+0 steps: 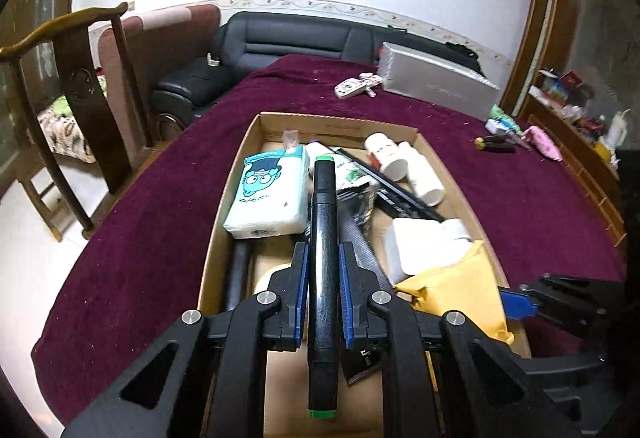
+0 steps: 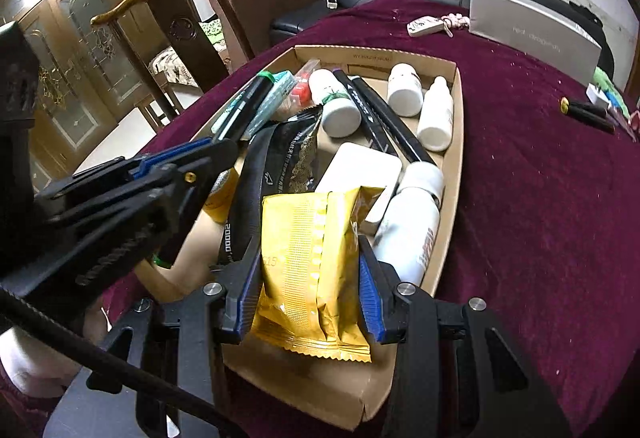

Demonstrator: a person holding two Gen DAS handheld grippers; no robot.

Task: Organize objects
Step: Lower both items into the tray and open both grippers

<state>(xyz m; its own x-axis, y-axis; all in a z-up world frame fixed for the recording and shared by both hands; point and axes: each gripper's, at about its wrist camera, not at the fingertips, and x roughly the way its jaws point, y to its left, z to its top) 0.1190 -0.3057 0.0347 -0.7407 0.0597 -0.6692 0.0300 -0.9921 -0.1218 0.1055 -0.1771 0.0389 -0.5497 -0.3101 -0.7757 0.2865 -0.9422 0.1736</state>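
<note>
Left gripper (image 1: pixel 324 270) is clamped mid-barrel on a stiff, slick marker (image 1: pixel 323 258) over the box (image 1: pixel 224 206). Right gripper (image 2: pixel 310 294) seems to pinch a gold pouch (image 2: pixel 312 270) — light and crinkly — by its sides, above the box.

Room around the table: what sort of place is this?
Probably a home living room: a black leather sofa, a carved wooden chair and a glass-fronted cabinet surround the cloth-covered table.
</note>
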